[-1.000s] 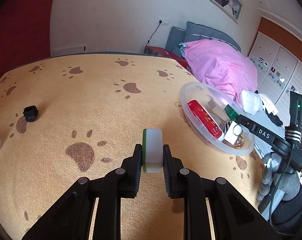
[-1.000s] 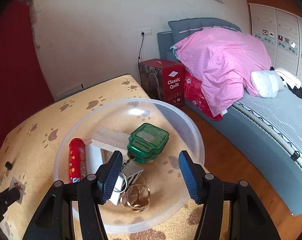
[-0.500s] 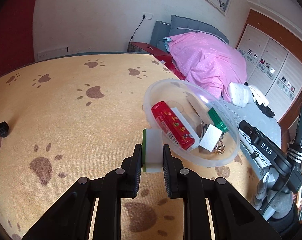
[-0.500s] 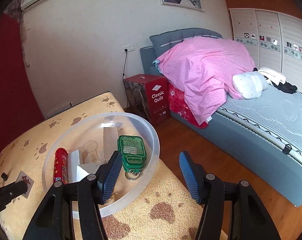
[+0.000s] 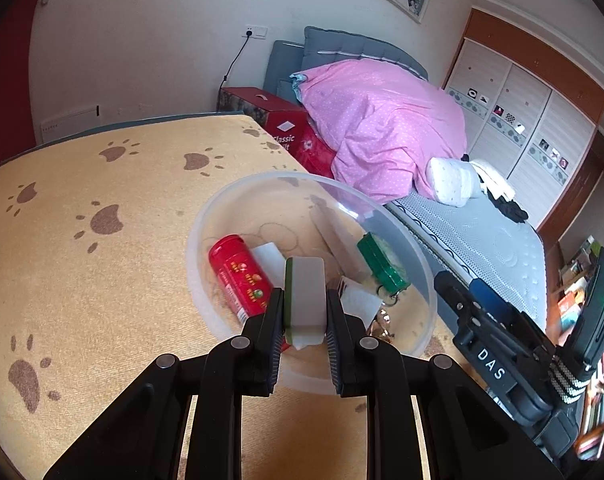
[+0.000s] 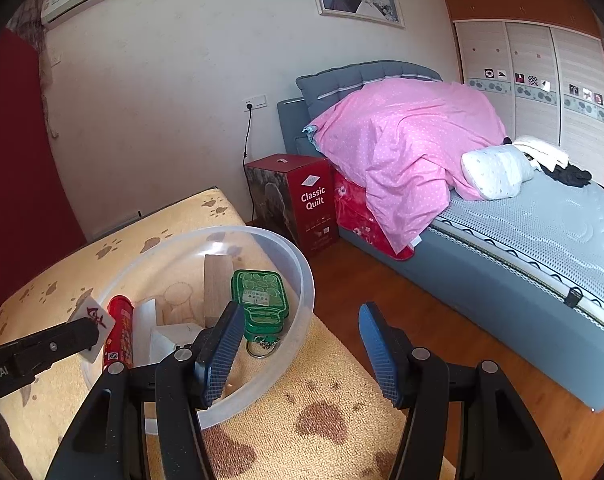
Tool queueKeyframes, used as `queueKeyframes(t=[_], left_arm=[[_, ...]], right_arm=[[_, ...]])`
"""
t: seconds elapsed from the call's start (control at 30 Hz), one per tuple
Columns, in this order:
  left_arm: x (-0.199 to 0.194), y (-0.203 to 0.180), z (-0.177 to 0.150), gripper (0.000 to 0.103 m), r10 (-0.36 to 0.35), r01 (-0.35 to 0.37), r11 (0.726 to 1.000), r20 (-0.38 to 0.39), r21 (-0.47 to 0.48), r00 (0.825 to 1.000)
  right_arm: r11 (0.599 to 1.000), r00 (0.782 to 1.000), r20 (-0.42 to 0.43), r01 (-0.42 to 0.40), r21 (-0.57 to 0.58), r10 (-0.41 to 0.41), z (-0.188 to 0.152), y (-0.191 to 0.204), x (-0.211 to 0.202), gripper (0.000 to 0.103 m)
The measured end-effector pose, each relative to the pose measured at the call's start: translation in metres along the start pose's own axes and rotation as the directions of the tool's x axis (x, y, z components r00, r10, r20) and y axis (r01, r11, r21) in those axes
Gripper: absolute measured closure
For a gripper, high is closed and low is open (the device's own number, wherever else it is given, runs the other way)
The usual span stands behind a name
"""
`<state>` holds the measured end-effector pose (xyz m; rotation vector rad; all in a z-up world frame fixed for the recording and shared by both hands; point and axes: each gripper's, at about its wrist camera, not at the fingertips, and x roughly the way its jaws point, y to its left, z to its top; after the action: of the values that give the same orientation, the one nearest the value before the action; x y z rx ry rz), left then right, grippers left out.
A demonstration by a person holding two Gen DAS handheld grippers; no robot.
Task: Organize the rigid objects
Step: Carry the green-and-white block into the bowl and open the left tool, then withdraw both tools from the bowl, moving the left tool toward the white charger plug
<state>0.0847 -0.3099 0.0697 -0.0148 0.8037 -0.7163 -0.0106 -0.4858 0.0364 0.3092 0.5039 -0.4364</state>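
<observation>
One mahjong tile [image 5: 305, 300] in left gripper [image 5: 304, 322], red glyph perhaps [image 6: 96, 314]

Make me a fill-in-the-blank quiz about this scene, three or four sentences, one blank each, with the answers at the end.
1. The left gripper is shut on a white tile with a ___ back.
2. The clear round plastic bowl rests on a tan cloth printed with brown ___ prints.
3. The right gripper holds ___ between its blue pads.
4. The cylindrical tin lying in the bowl is ___.

Answers: green; paw; nothing; red
</observation>
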Motion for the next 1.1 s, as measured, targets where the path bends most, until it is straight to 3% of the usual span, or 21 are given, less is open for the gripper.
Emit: queueKeyframes(t=[0.13,0.23,0.27,0.43,0.63,0.87,1.1], left_arm=[[0.009,-0.008,0.006,0.079,-0.042,0.042,0.999,0.009,-0.003,0.999],[0.01,-0.006,0.005,0.045,-0.035,0.036,0.999,0.024,-0.024,0.999],[0.009,-0.004,0.004,0.043,-0.027,0.028,0.999,0.031,-0.029,0.999],[0.006,0.013,-0.002,0.043,0.033,-0.031,0.998,0.024,-0.05,0.999],[0.003,0.026,-0.011,0.033,0.107,-0.106,0.992,0.021,-0.062,0.994],[0.002,0.018,-0.024,0.033,0.139,-0.139,0.99,0.018,-0.009,0.99],[0.007,0.007,-0.027,0.031,0.125,-0.125,0.992,0.004,0.022,0.992]], right_arm=[[1.0,1.0,-0.002,-0.004,-0.001,0.004,-0.001,-0.001,-0.001,0.04],[1.0,1.0,-0.003,-0.004,0.001,0.004,-0.001,-0.001,0.0,0.04],[1.0,1.0,-0.003,-0.004,0.002,0.004,-0.001,-0.002,0.0,0.04],[1.0,1.0,-0.009,-0.005,-0.001,0.005,-0.002,0.0,0.0,0.04],[1.0,1.0,-0.019,-0.012,-0.002,0.012,-0.003,0.001,0.0,0.04],[1.0,1.0,-0.019,-0.015,0.004,0.016,-0.003,0.0,-0.002,0.04],[1.0,0.999,-0.026,-0.026,0.01,0.026,-0.002,-0.002,-0.002,0.038]])
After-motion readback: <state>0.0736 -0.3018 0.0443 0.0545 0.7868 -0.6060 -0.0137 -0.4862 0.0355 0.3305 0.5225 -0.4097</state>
